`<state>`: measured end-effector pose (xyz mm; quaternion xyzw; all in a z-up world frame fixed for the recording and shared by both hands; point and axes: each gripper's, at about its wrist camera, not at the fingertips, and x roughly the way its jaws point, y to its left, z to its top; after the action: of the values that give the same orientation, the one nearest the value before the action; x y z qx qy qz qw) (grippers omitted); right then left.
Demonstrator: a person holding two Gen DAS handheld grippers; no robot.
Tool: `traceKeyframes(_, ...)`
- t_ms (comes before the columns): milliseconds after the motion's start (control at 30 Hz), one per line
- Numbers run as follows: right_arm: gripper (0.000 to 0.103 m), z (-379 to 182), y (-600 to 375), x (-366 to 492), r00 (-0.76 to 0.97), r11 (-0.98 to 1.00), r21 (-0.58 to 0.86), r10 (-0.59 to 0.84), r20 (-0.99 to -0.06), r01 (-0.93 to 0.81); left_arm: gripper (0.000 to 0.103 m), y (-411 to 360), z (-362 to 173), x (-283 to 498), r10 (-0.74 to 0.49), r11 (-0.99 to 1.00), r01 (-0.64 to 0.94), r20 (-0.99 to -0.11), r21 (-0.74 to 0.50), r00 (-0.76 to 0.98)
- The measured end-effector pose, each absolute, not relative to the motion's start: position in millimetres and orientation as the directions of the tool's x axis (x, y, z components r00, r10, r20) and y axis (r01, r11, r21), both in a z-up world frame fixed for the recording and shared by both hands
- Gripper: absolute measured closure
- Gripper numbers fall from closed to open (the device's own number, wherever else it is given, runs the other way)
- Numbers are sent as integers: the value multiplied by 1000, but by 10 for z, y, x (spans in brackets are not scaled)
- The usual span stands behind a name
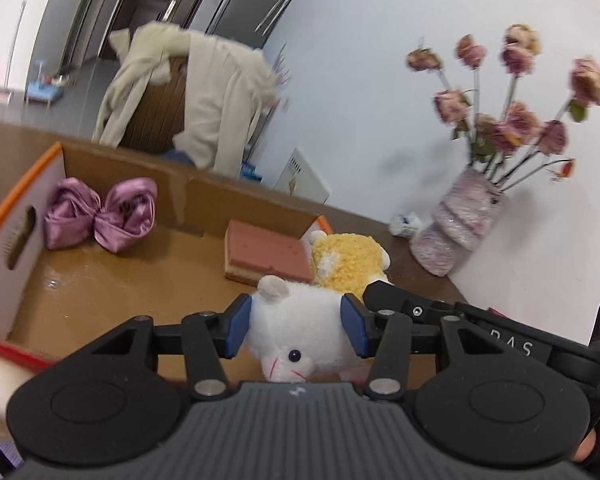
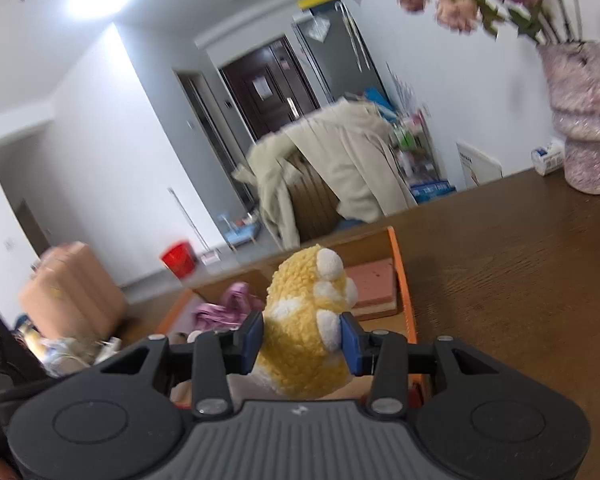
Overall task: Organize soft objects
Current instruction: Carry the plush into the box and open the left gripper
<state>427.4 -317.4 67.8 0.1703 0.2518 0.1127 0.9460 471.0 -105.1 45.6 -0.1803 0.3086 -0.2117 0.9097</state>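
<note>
Gripped white plush (image 1: 296, 332) overhangs box (image 1: 40, 184) holding purple bow (image 1: 100, 212), sponge (image 1: 264, 252).

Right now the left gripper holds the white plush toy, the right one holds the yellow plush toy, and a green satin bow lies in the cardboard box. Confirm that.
Not quite: the satin bow in the cardboard box is purple, as the left wrist view shows. The left gripper does hold the white plush toy, the right gripper the yellow plush toy.
</note>
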Motion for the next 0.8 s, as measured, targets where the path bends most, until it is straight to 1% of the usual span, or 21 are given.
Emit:
traceKeyframes(167, 63, 462, -3189, 4574, 829, 922, 378, 277, -486, -86, 56, -1085, 256, 4904, -504, 846, 273, -518, -458, 691)
traceKeyframes(267, 63, 369, -3177, 4594, 833, 939, 337, 235, -500, -63, 60, -1130, 161, 4941, -514, 841, 270, -537, -468, 669)
traceKeyframes(333, 62, 334, -3154, 4599, 835, 951, 307, 204, -510, -45, 60, -1141, 118, 4926, -513, 841, 261, -545, -474, 663)
traceKeyframes(467, 62, 354, -3083, 4559, 858, 972, 233, 152, -491, -38, 59, -1119, 159, 4864, -502, 849, 265, -543, -456, 673)
traceKeyframes(500, 59, 381, -3073, 4536, 861, 974, 225, 149, -486, -41, 59, -1095, 211, 4830, -495, 854, 266, -539, -448, 682)
traceKeyframes(600, 57, 542, -3044, 4431, 876, 977, 206, 153, -457, -63, 56, -995, 424, 4679, -479, 865, 287, -505, -412, 718)
traceKeyframes(667, 54, 691, -3012, 4329, 884, 980, 181, 161, -438, -88, 50, -890, 615, 4518, -452, 882, 297, -476, -367, 754)
traceKeyframes(700, 51, 773, -2997, 4273, 888, 981, 167, 165, -429, -102, 49, -841, 712, 4438, -434, 892, 296, -464, -342, 772)
traceKeyframes(733, 48, 869, -2979, 4199, 890, 981, 151, 173, -421, -120, 46, -793, 813, 4355, -412, 903, 291, -453, -315, 790)
traceKeyframes(767, 47, 951, -2956, 4138, 892, 981, 137, 180, -414, -135, 40, -756, 904, 4269, -391, 914, 284, -440, -290, 808)
traceKeyframes(800, 45, 1036, -2933, 4066, 896, 982, 119, 185, -405, -149, 36, -707, 990, 4165, -366, 925, 272, -424, -266, 828)
